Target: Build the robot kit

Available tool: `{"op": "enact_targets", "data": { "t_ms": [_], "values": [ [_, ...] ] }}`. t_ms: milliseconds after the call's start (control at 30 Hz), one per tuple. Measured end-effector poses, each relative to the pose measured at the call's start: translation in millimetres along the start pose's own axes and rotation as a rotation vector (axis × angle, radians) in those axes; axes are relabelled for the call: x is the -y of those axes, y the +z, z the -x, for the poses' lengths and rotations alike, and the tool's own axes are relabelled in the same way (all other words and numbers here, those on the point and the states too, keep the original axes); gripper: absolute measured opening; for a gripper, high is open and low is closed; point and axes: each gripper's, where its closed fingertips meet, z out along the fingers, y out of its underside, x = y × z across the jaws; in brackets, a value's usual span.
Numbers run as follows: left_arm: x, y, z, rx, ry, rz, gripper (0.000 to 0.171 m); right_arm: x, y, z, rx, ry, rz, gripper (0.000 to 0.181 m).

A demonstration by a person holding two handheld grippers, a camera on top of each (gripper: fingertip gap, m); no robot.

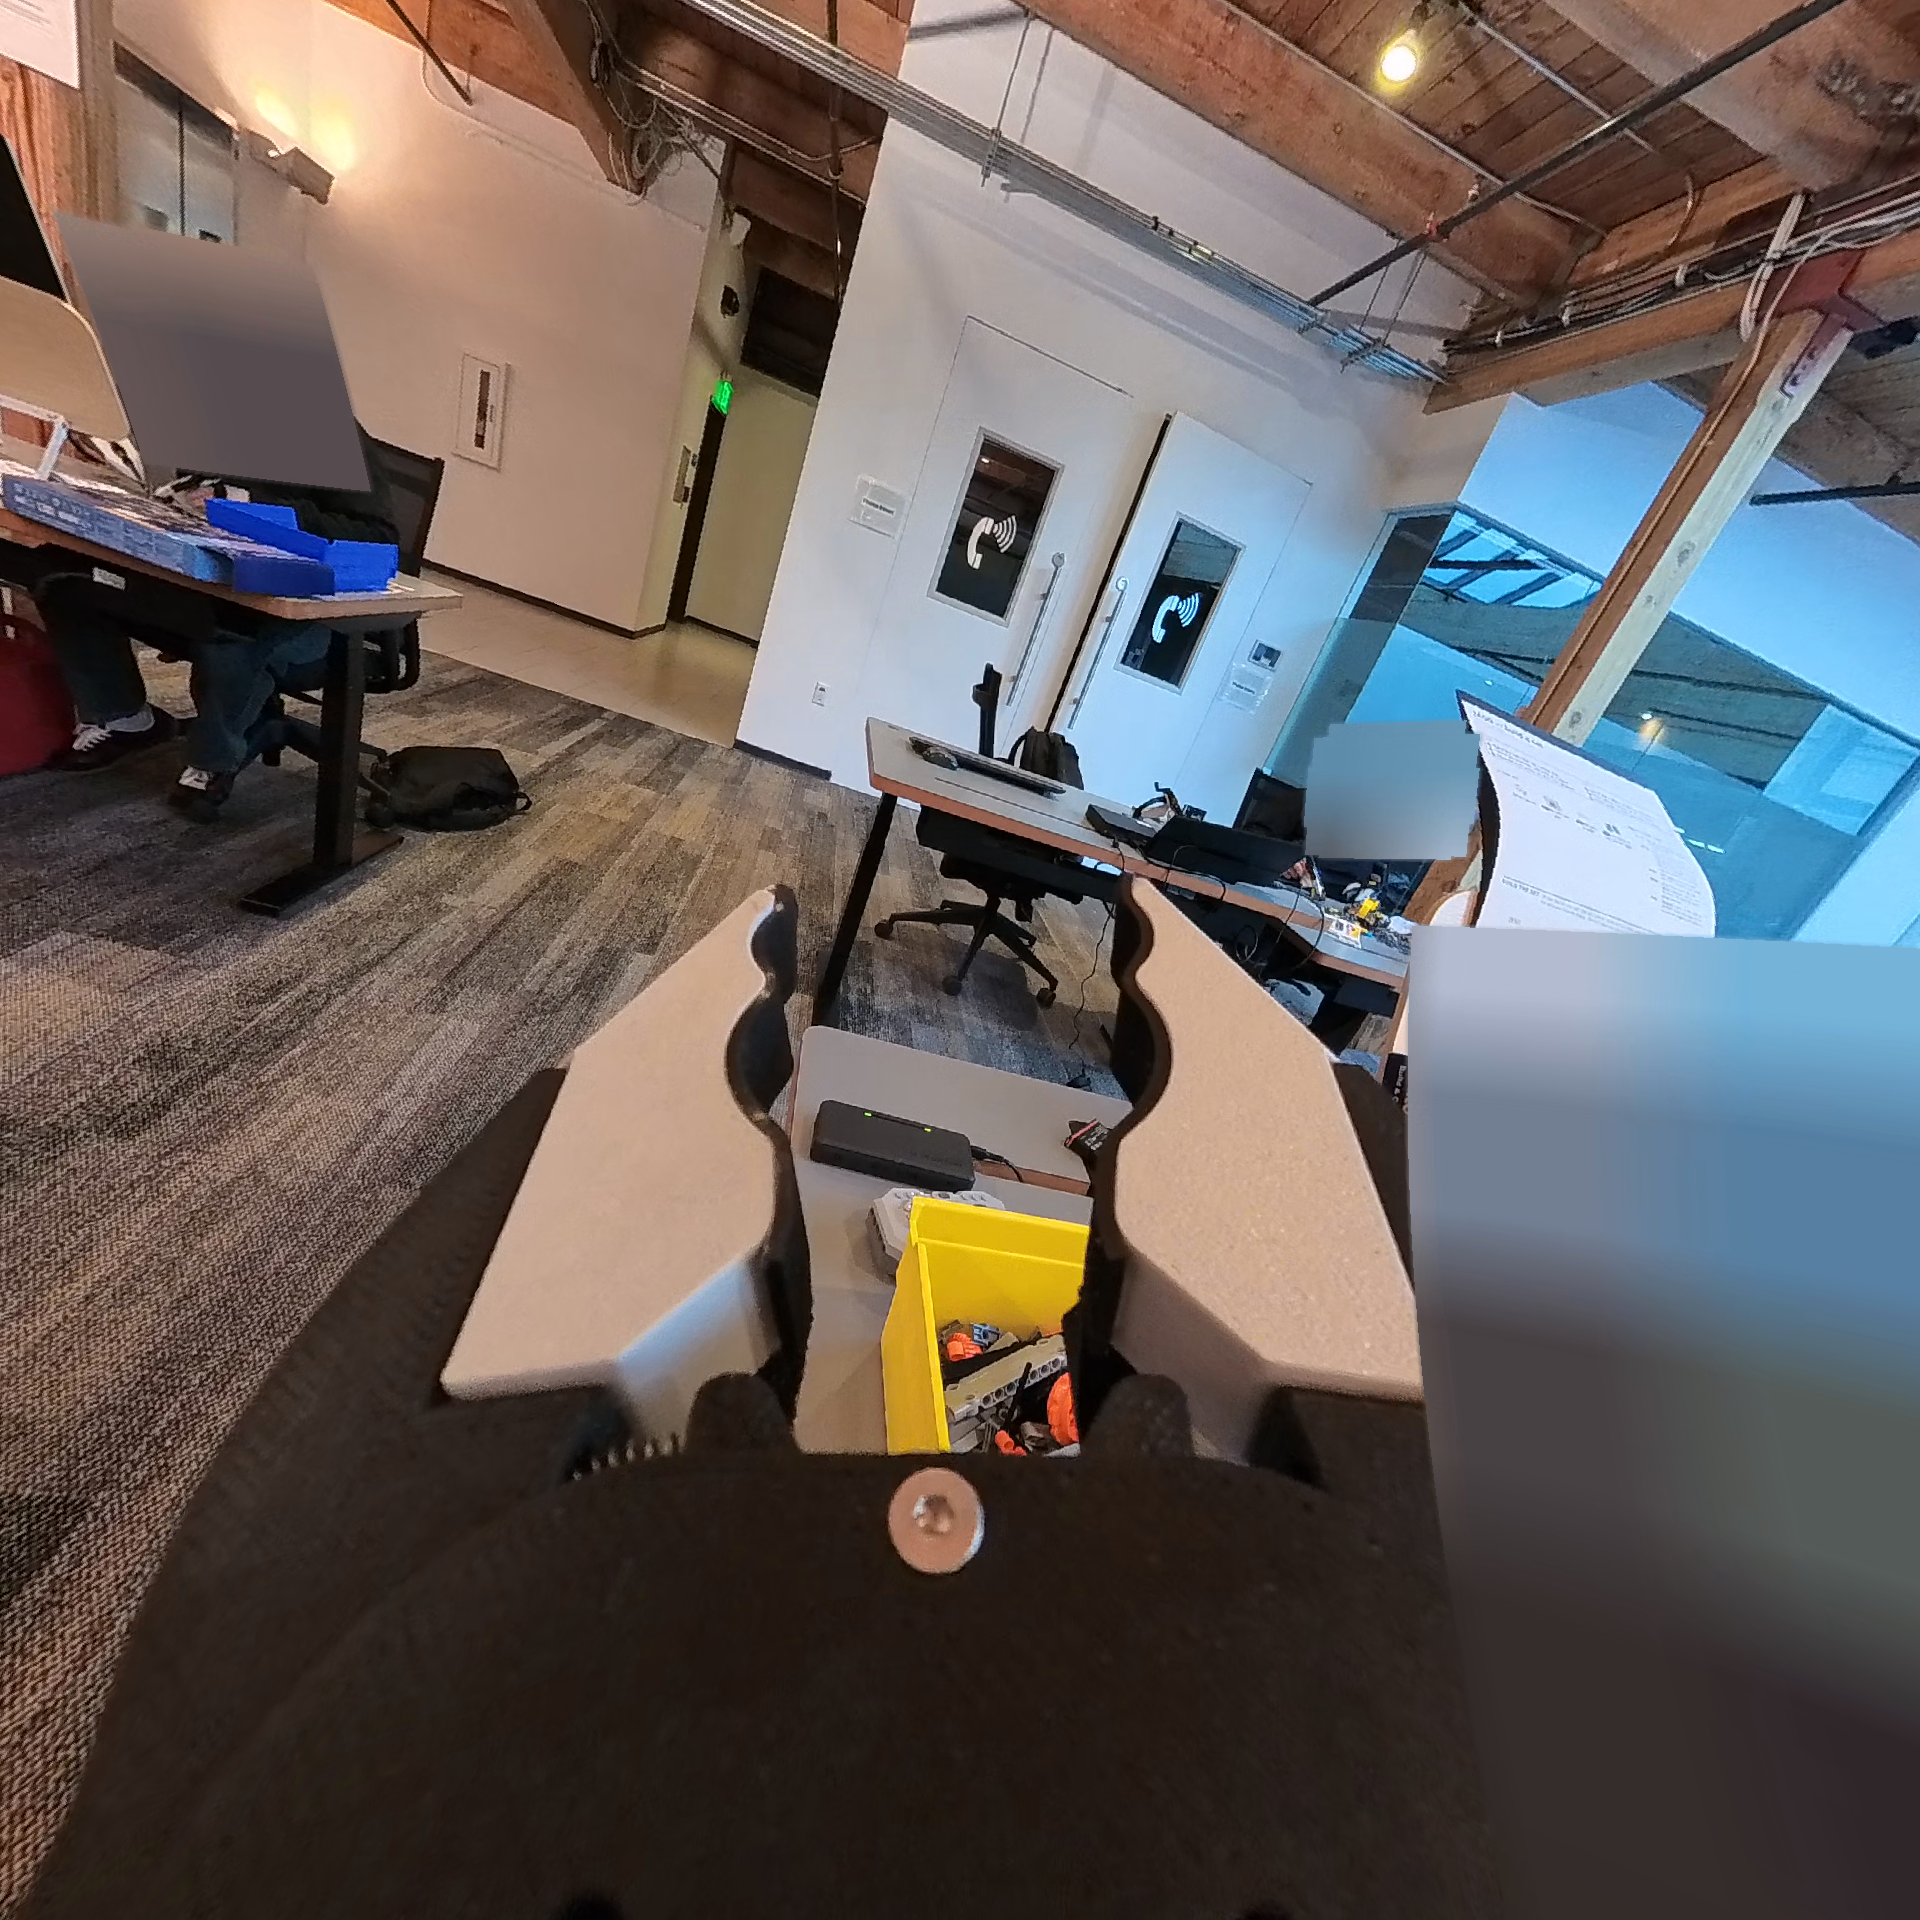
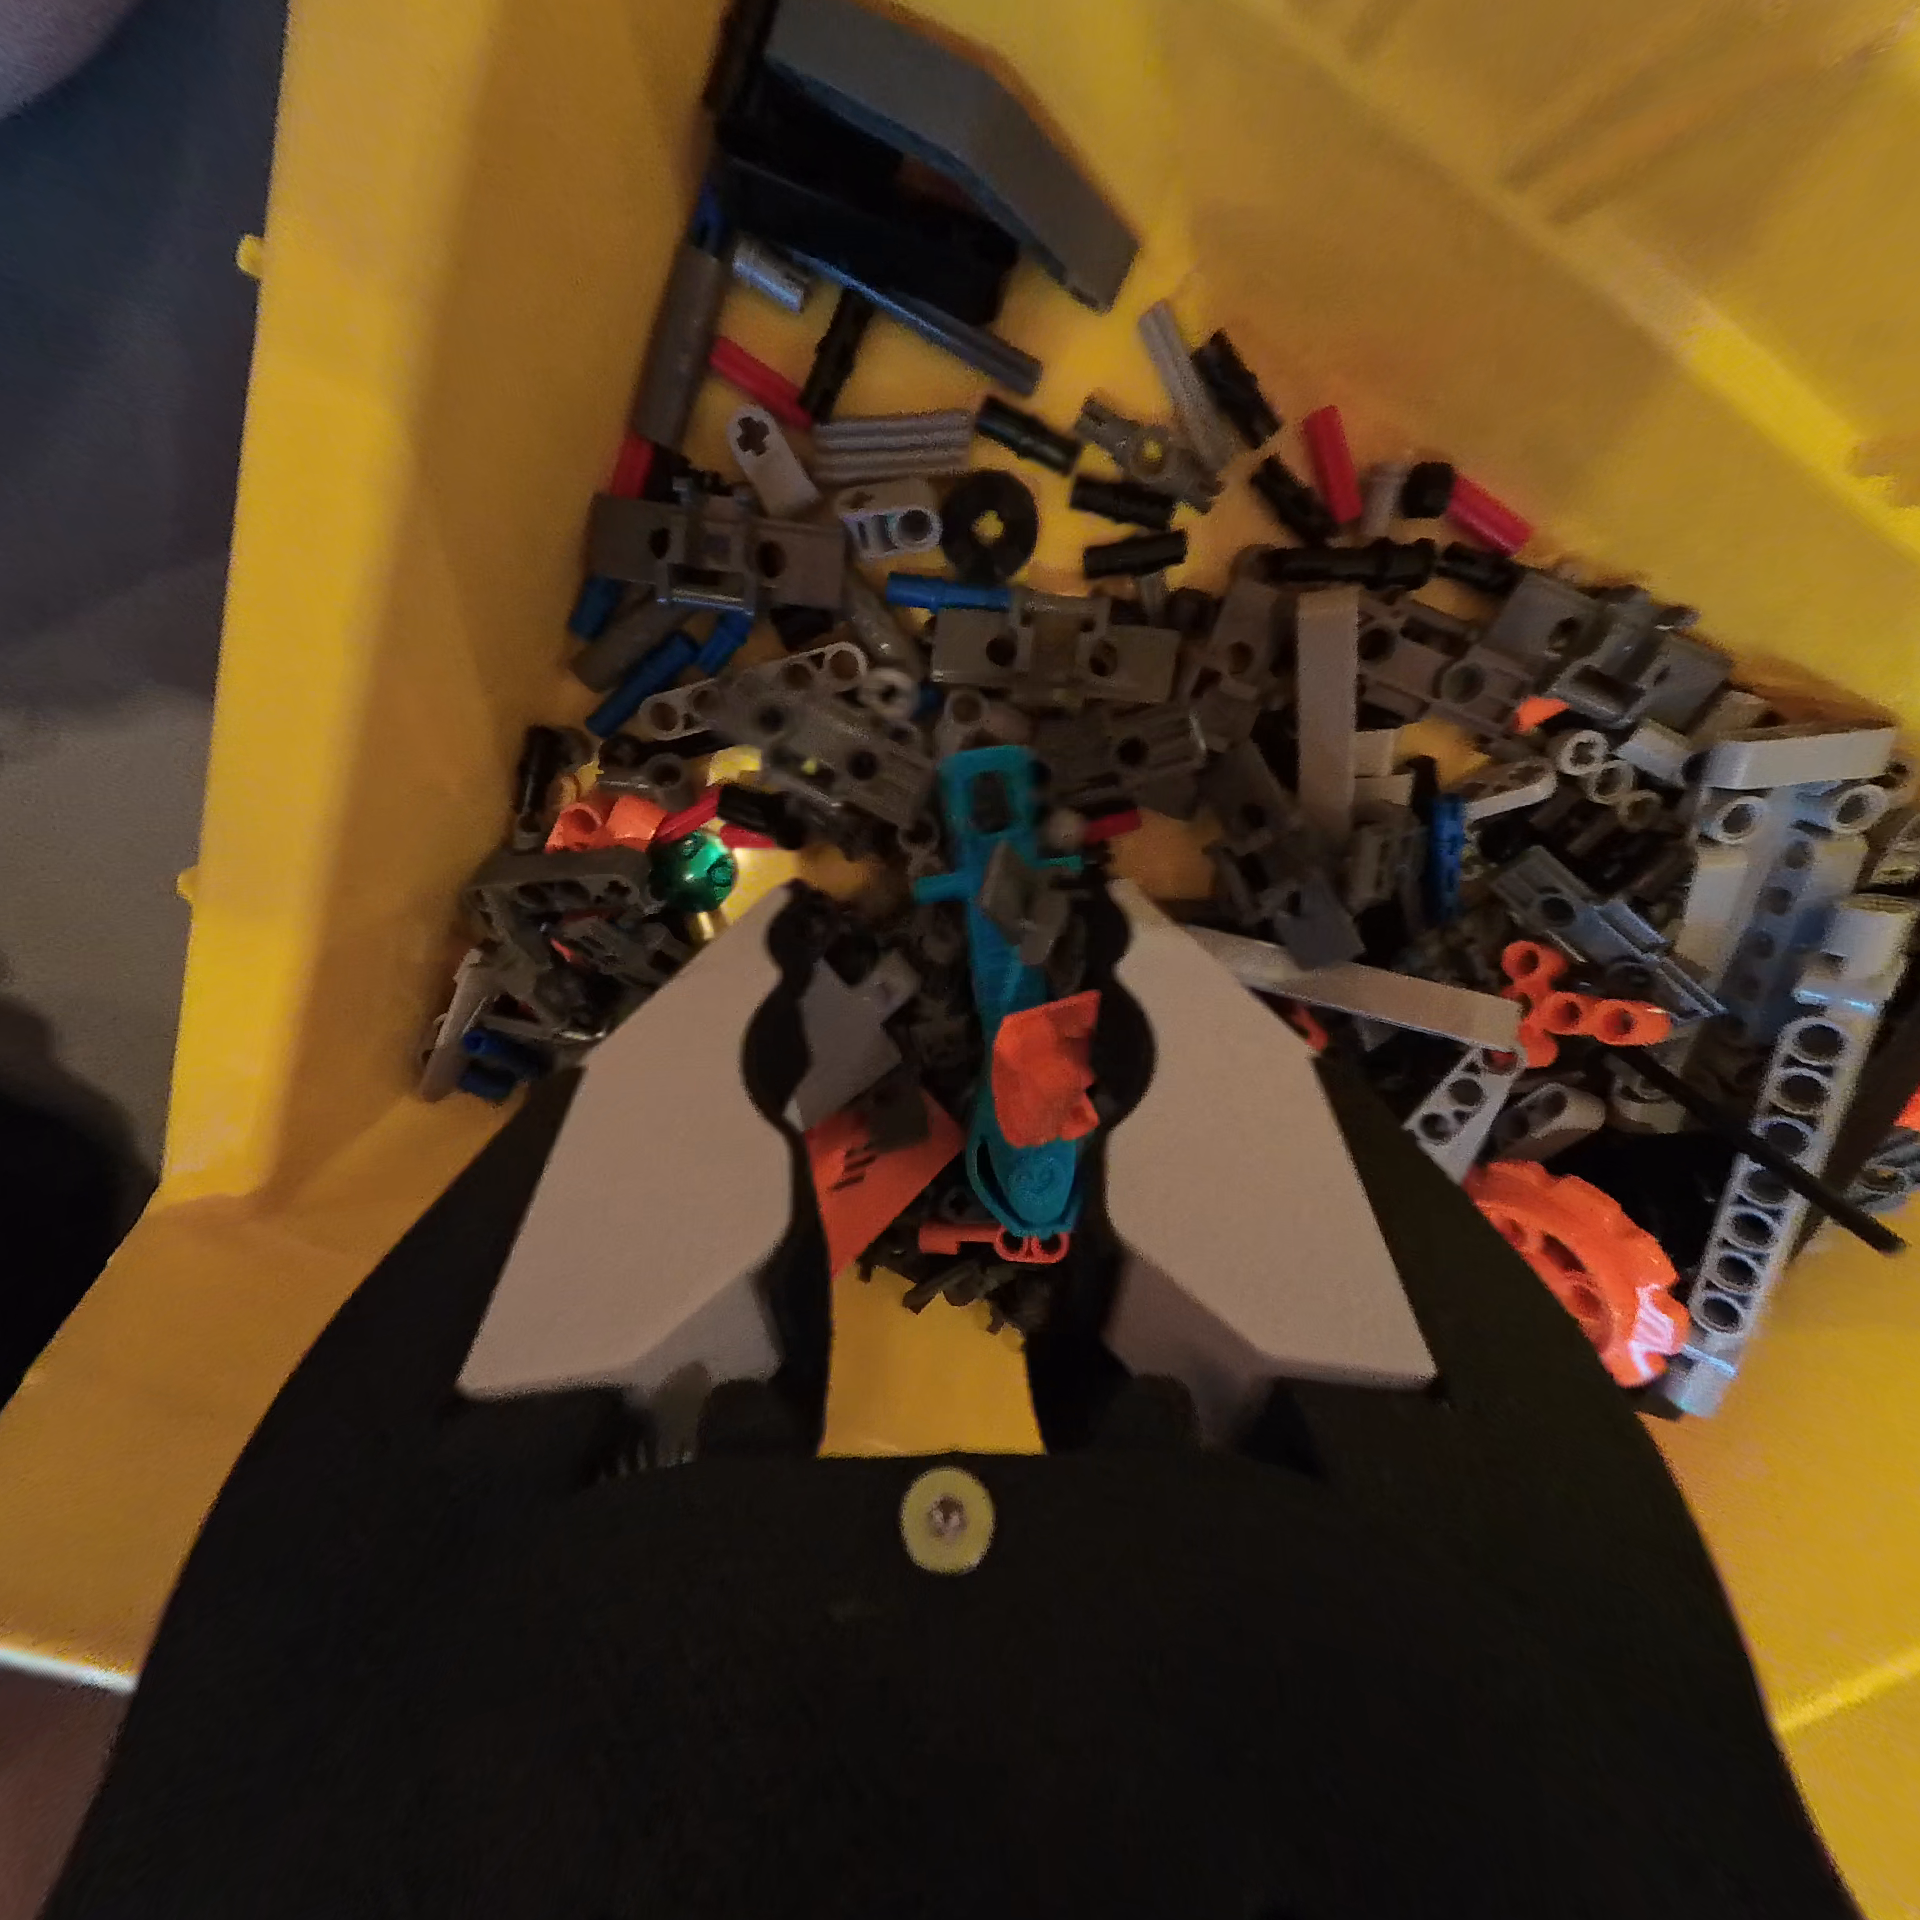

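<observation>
My right gripper (image 2: 951, 909) is open and reaches down into a yellow bin (image 2: 364, 623) full of small building parts. A long teal piece (image 2: 1003, 997) with an orange bit (image 2: 1044, 1075) on it lies between the open fingers; I cannot tell if they touch it. An orange wheel (image 2: 1579, 1278) and a grey holed beam (image 2: 1766, 1174) lie to the right. A green ball (image 2: 691, 871) lies to the left. My left gripper (image 1: 956, 925) is open and empty, held above the table. The same yellow bin (image 1: 977, 1320) sits below and between its fingers.
A black box with green lights (image 1: 891, 1143) lies on the grey table (image 1: 831, 1299) behind the bin. Desks (image 1: 997, 795), an office chair (image 1: 977, 894), a seated person's legs (image 1: 114, 665), a black bag (image 1: 447, 787) on the carpet and a curled paper sheet (image 1: 1590, 831) stand around. There is about 40 cm between the tips of the two grippers. To the orange wheel (image 2: 1579, 1278): right tips about 10 cm, left tips about 40 cm.
</observation>
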Motion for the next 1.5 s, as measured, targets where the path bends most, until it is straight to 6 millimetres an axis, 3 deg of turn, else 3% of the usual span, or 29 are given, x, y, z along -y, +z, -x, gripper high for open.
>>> {"op": "enact_targets", "data": {
  "t_ms": [67, 367, 667, 733, 833, 967, 1133, 1233, 1367, 1500],
  "values": [
    [0.5, -0.4, -0.2, 0.0, 0.0, -0.002, 0.058, 3.6, -3.4, -8.0, -0.03, 0.008, -0.029, 0.034],
    [0.4, 0.1, -0.5, -0.002, 0.0, -0.003, 0.058, 2.6, -13.6, -41.9, -0.145, 0.081, -0.093, 0.016],
    [0.8, -0.4, -1.1, -0.003, 0.001, -0.004, 0.058, 5.0, -25.4, -78.0, -0.287, 0.153, -0.173, 0.018],
    [0.9, -0.3, -1.5, -0.005, 0.001, -0.004, 0.058, 2.6, -27.1, -81.0, -0.3, 0.164, -0.174, 0.03],
    [0.5, -0.4, -1.5, -0.004, 0.002, -0.002, 0.058, -0.6, -39.8, -72.9, -0.261, 0.206, -0.201, 0.043],
    [1.4, -1.1, -1.5, -0.004, 0.0, -0.006, 0.058, -2.3, -50.7, -14.7, 0.034, 0.306, -0.22, 0.059],
    [1.1, -1.4, -1.4, -0.002, 0.002, -0.003, 0.058, -27.4, -27.3, 35.0, 0.139, 0.237, 0.025, 0.085],
    [1.9, -1.9, -1.4, -0.003, 0.0, -0.007, 0.058, -30.9, -19.9, 35.4, 0.1, 0.207, 0.092, 0.086],
    [1.2, -2.0, -0.6, -0.002, -0.001, -0.003, 0.058, -36.1, -6.7, 39.0, 0.122, 0.194, 0.179, 0.079],
    [1.9, -2.9, -0.7, -0.004, -0.003, -0.007, 0.058, -40.3, -6.4, 36.0, 0.129, 0.182, 0.207, 0.036]
  ]
}}
